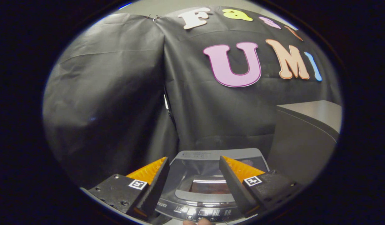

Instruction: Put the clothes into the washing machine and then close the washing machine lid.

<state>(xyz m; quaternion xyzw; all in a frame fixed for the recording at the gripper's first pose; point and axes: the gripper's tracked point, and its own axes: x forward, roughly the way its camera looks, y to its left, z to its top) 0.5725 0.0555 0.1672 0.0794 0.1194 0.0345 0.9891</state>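
Washing machine (208, 181) below parted fingers (155, 175), lid seemingly shut

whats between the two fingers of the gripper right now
In the gripper view, nothing is held: the open gripper frames the washing machine below, its closed see-through lid showing in the gap.

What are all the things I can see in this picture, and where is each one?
Grey top-loading washing machine: one, grey, between and just beyond the tongs' fingers, its glass lid down, control panel nearest.
Plain grey box-shaped cabinet: one, grey, beside the machine on its right.
Black cloth booth wall: one, black, behind everything.
Fingertip: one, at the control panel's near edge.
Tongs: one pair, fingers apart and holding nothing, above the machine.
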